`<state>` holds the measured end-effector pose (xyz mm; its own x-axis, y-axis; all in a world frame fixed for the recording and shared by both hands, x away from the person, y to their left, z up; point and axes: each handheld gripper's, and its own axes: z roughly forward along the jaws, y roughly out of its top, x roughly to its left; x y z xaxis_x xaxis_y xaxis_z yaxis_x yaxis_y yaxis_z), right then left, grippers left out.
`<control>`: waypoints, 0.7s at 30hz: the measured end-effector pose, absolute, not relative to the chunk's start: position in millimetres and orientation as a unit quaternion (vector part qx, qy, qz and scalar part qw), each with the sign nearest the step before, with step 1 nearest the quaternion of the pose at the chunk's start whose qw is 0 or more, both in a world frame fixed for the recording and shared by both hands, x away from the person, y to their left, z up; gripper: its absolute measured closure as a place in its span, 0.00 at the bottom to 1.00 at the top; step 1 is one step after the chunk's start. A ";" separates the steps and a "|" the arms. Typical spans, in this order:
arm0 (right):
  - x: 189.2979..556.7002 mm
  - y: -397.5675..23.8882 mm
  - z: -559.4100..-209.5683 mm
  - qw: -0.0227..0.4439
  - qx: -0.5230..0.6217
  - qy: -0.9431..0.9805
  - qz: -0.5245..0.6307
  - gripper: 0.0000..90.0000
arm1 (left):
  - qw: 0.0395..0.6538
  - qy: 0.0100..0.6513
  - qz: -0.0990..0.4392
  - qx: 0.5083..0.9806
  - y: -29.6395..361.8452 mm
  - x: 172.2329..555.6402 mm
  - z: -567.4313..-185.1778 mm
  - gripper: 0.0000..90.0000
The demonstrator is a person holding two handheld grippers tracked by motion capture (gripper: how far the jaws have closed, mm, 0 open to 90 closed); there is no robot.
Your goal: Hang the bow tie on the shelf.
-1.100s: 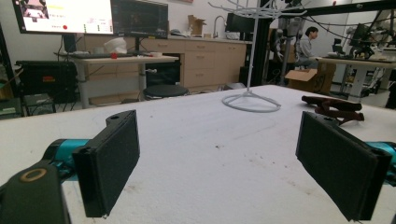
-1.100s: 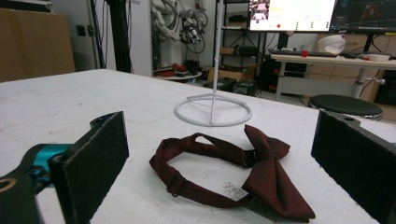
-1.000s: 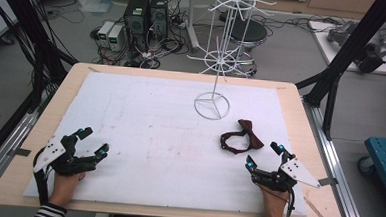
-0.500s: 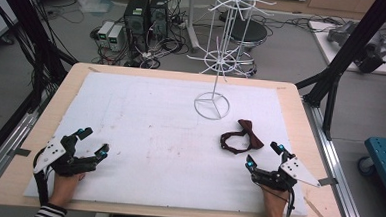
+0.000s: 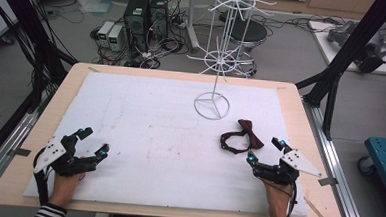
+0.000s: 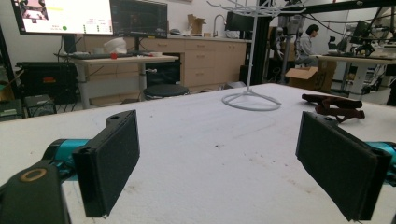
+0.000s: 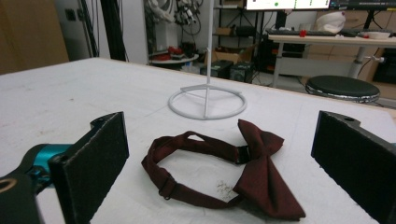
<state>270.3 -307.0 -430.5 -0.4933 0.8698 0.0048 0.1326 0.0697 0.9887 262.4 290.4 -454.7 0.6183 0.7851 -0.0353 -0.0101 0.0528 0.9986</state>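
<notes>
The bow tie lies flat on the desk just ahead of the right gripper, jaws spread and empty, its strap loop toward the left gripper, likewise spread, well apart.

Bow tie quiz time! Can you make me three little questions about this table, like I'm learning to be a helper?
1. True or false: the right claw is already holding the dark red bow tie.
2. Which claw is nearer the bow tie? A) left claw B) right claw
3. Fill in: the tall white wire rack stands on the table on a round ____.

Key:
1. False. Its jaws are open and the bow tie lies on the white mat, untouched.
2. B.
3. Ring base.
</notes>
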 end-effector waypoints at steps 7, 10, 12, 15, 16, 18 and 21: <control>288.0 -304.4 -404.5 0.287 0.393 0.690 0.536 0.04 | 0.654 0.314 0.304 0.618 290.2 262.4 -454.7 0.15; 293.5 -302.3 -394.9 0.281 0.392 0.706 0.519 0.04 | 0.654 0.314 0.303 0.618 290.5 262.5 -454.6 0.15; 295.3 -301.7 -391.9 0.280 0.390 0.710 0.515 0.04 | 0.654 0.314 0.303 0.618 290.4 262.4 -454.7 0.15; 302.9 -300.2 -382.0 0.271 0.387 0.726 0.499 0.04 | 0.654 0.314 0.303 0.618 290.2 262.4 -454.7 0.15; 304.8 -300.2 -379.7 0.268 0.387 0.731 0.494 0.04 | 0.654 0.314 0.303 0.618 290.2 262.4 -454.7 0.15; 308.7 -299.9 -375.6 0.262 0.389 0.736 0.488 0.04 | 0.654 0.314 0.304 0.618 290.2 262.4 -454.7 0.15; 314.5 -300.3 -370.9 0.253 0.392 0.743 0.481 0.04 | 0.654 0.314 0.303 0.618 290.2 262.4 -454.7 0.15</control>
